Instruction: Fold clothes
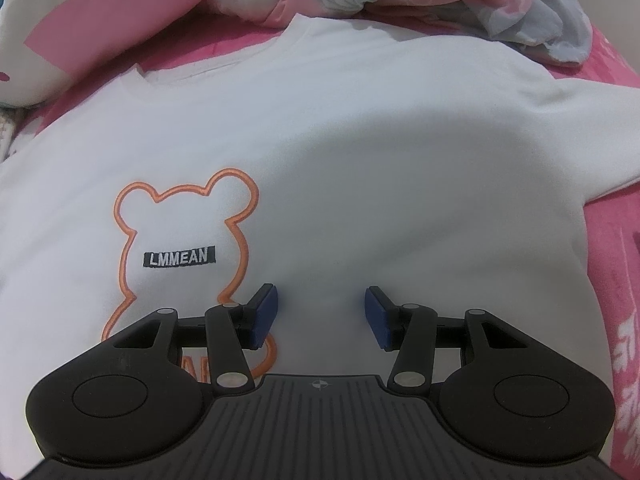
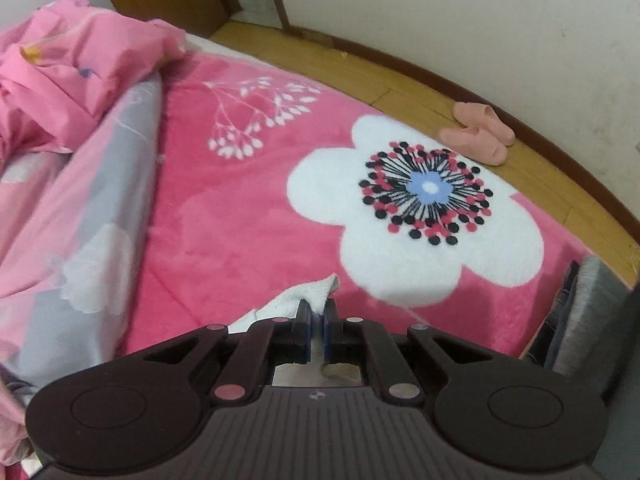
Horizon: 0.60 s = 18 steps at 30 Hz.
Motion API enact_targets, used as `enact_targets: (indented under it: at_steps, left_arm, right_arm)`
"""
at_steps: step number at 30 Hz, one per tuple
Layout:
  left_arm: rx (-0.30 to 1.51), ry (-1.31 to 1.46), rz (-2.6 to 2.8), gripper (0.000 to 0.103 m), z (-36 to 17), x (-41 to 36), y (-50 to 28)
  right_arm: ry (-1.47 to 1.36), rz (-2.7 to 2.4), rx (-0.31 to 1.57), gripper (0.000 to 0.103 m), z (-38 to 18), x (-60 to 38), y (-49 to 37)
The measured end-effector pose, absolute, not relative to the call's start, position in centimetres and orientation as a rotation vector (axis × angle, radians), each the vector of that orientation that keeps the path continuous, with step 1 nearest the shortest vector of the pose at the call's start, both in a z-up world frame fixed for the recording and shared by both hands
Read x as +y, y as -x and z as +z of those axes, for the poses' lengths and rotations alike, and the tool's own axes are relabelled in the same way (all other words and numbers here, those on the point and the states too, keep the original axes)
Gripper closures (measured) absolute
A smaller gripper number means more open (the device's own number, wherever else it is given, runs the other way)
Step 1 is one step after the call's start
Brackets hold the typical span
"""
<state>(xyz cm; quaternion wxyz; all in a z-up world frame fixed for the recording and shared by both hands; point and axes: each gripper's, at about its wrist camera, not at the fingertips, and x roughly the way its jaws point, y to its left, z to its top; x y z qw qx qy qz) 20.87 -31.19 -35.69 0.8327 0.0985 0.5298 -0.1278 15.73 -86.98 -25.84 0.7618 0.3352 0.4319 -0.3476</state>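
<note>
White cotton fills the left wrist view: a sweatshirt [image 1: 360,152] with an orange bear outline [image 1: 180,248] lies spread face up on the pink blanket [image 2: 240,220], its neckline far ahead of the jaws and one sleeve running out to their right. The left gripper [image 1: 320,316] hovers low over the chest with its jaws wide apart and nothing between them; the bear sits just left of the left pad. The right gripper [image 2: 317,332] has its jaws nearly closed on a white ribbed edge [image 2: 300,296], probably a cuff or hem of the same garment, which pokes up ahead and to the left of the pads. Judging by this, a fold is in hand, with one edge gripped and the body lying flat. Which fold it is, these views do not settle. Any carry of that edge needs the grip kept firm and the cloth kept smooth.
</note>
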Motion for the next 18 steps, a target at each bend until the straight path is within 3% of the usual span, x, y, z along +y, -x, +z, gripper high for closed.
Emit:
enact_targets:
  at_steps: [8,18]
  left_arm:
    - [1.107,-0.152,-0.274,0.053,-35.5,-30.3,-20.8]
    - [1.097,-0.024,-0.279,0.053,-34.5,-28.1,-21.3]
  right_arm:
    - [-0.809,-0.666,0.836,0.098,-21.6,-85.5,-14.2]
    - [-0.738,-0.385,0.713,0.098,-11.6,-75.8,-15.9]
